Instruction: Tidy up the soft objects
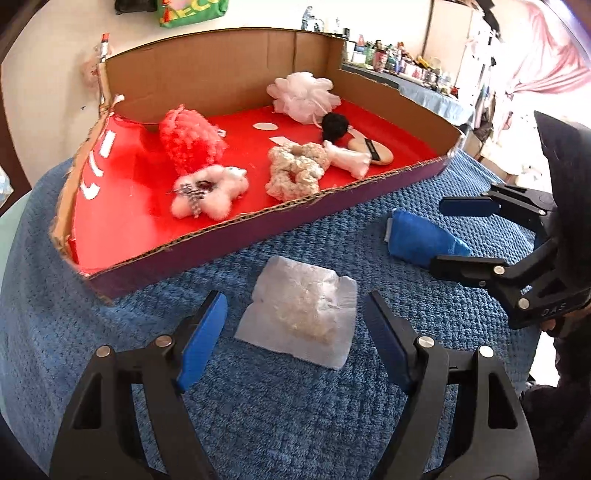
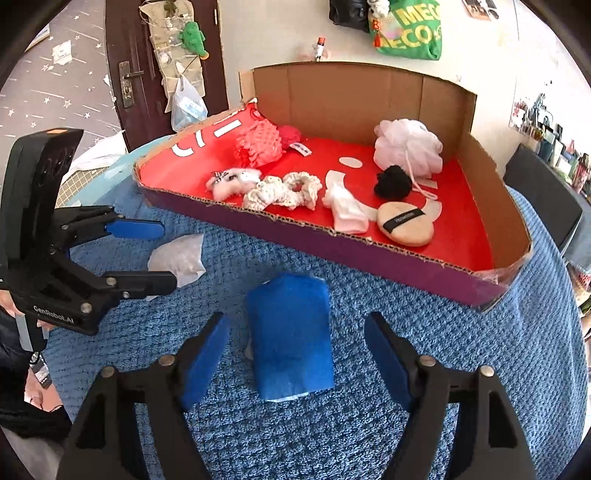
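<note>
- The cardboard box (image 2: 369,254), open at the top with a red floor and a purple front wall, sits on the blue towel (image 2: 406,369) that covers the tabletop.
- At the left of the box lies a red-pink knitted bundle (image 2: 258,144); in front of it sits a small white plush toy (image 2: 232,181).
- Just right of the plush toy, and touching it in the right wrist view, lies a cream crocheted scrunchie (image 2: 284,192).
- Next comes a white rolled sock (image 2: 345,208), then a black pompom (image 2: 393,181) behind it.
- A beige powder puff (image 2: 404,225) with a black strap lies near the front wall, beside the sock.
- A pale pink bath pouf (image 2: 408,146) rests at the back right corner, its cord trailing past the pompom.
- Outside the box, a clear plastic bag of white stuffing (image 1: 303,310) lies on the towel between the spread fingers of the left gripper (image 1: 295,332), untouched.
- To the right, a folded blue cloth (image 2: 290,336) lies on the towel between the spread fingers of the right gripper (image 2: 297,354), also apart from both pads.
- Behind the box stand a dark wooden door (image 2: 147,55) at the left and a green bag (image 2: 410,29) hanging on the pale wall.
</note>
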A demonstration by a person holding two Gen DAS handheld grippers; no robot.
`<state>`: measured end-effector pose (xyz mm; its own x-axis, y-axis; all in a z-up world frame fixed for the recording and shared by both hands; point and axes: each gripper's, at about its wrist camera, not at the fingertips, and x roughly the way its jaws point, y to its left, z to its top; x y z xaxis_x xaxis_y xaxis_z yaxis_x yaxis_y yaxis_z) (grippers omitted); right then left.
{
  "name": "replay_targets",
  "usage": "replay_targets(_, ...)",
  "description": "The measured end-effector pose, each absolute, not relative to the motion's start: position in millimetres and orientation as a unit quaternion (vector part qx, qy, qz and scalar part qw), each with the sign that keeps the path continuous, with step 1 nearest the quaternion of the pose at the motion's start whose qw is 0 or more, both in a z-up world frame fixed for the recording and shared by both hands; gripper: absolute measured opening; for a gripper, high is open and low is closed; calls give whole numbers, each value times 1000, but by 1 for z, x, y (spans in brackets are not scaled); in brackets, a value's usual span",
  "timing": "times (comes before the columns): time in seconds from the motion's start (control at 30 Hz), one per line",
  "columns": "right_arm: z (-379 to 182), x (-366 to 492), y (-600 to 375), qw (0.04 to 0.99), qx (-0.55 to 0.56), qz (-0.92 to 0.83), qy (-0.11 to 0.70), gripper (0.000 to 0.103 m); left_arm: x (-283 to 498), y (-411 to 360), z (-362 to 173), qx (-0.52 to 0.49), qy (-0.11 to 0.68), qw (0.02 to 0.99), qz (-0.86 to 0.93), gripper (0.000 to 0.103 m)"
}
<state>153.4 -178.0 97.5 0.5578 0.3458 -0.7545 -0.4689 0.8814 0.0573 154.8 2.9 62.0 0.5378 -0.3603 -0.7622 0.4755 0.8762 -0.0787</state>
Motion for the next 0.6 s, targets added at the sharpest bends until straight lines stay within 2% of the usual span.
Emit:
replay_targets(0.1,94,155,-176,878,-84,223,416,78,156,-4,59,83,418,870,-248,72)
replay_targets(0.13,93,156,-174,877,-87,222,418,75,157,-6,57,86,420,867,-254,62)
replay_targets(0.17,92,156,-173,878,-93,218,416,65,158,-8,57,87,423,865,-255,51)
replay_targets(0.2,92,155,-171,880,-99,213,414,57,159,-8,56,89,422,866,-253,47)
replay_targets(0.23,91,155,-169,880,-103,211,414,42,160,-8,57,89,420,866,-254,35)
replay_targets(0.27,91,154,-167,880,-109,208,412,36,160,-8,58,87,419,866,-257,29)
replay_targets(0.3,92,153,-166,881,-111,209,410,34,160,-7,60,83,417,867,-259,28)
replay_targets(0.33,92,151,-164,881,-116,211,408,29,160,-5,62,79,416,868,-260,24)
replay_targets(0.37,94,149,-163,882,-121,210,404,29,160,-4,63,77,414,868,-261,20)
replay_targets(0.6,106,144,-168,894,-101,214,381,29,158,-6,70,74,409,870,-266,20)
